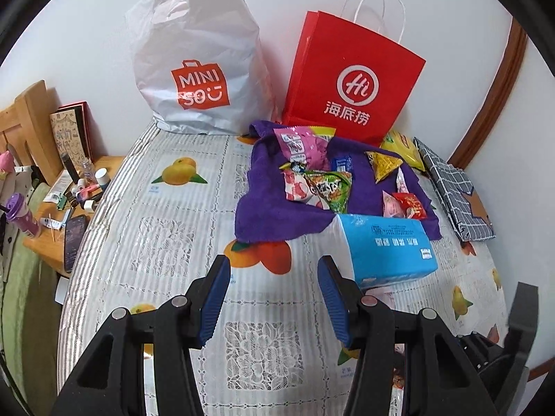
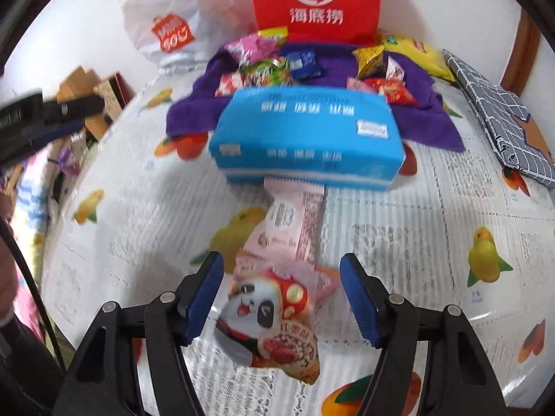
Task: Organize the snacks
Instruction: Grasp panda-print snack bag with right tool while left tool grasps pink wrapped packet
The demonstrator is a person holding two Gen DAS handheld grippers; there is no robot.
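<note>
Several snack packets, among them a pink one (image 1: 301,145) and a green one (image 1: 329,187), lie heaped on a purple cloth (image 1: 270,215) at the back of the fruit-print tablecloth. In front of the cloth sits a blue tissue pack (image 1: 385,253) (image 2: 305,131). My left gripper (image 1: 272,261) hangs open over bare tablecloth to the left of that pack, with nothing in it. My right gripper (image 2: 281,258) points down, its jaws apart around a panda-print snack packet (image 2: 274,312) and a pale pink packet (image 2: 295,228) that lie flat on the cloth. The pads do not press on either.
A white plastic shopping bag (image 1: 194,69) and a red paper bag (image 1: 350,79) stand against the wall behind the snacks. A folded grey checked cloth (image 1: 451,187) lies at the right. At the left, a lower wooden side table (image 1: 45,246) holds bottles and a phone.
</note>
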